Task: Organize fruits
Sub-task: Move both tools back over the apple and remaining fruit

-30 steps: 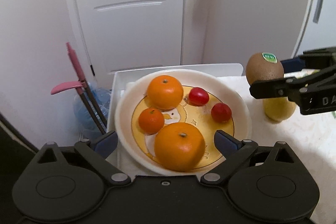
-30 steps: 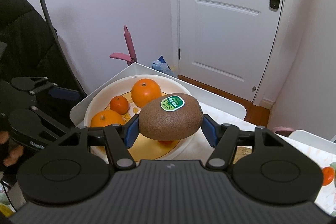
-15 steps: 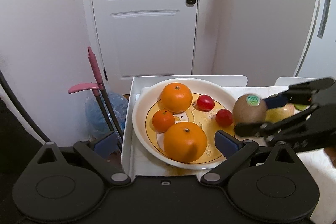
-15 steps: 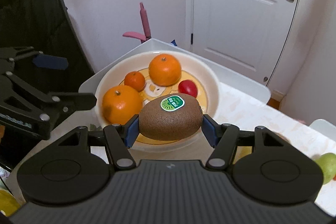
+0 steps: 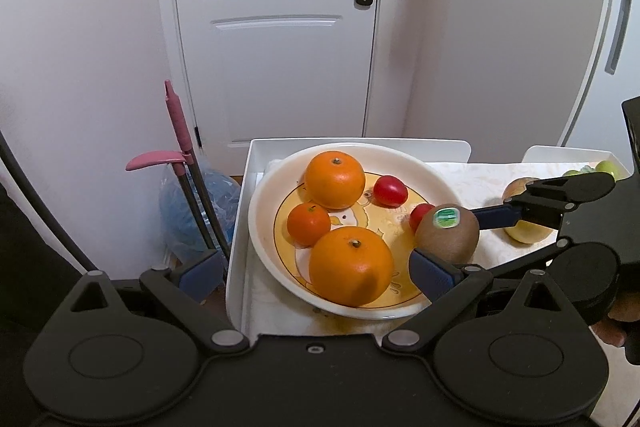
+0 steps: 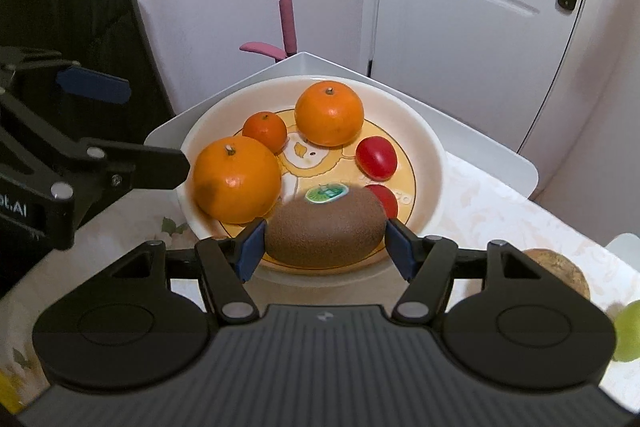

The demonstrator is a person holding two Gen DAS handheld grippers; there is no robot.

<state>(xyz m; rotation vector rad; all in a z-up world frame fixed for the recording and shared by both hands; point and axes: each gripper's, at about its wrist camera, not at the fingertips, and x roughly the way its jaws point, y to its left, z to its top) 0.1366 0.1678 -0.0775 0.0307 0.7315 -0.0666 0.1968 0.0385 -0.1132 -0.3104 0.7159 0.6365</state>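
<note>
A cream plate (image 5: 264, 211) (image 6: 428, 139) with a yellow duck picture holds two big oranges (image 5: 350, 265) (image 6: 236, 179), a small mandarin (image 5: 309, 223) (image 6: 265, 131) and two red tomatoes (image 5: 390, 190) (image 6: 376, 157). My right gripper (image 6: 325, 241) (image 5: 448, 235) is shut on a brown kiwi (image 6: 325, 231) (image 5: 448, 233) with a green sticker, low over the plate's near right rim. My left gripper (image 5: 314, 269) is open and empty, spanning the plate's near edge.
The plate sits on a white tray (image 5: 244, 227) (image 6: 496, 151) at the table's corner. A yellowish fruit (image 5: 524, 231), a brown fruit (image 6: 560, 267) and green fruits (image 5: 608, 167) (image 6: 628, 331) lie on the tablecloth to the right. A pink-handled broom (image 5: 180, 131) stands beyond the left edge.
My right gripper has carried the kiwi left and down, from beside the plate to just over its right rim. The left gripper has pulled back and risen, still open.
</note>
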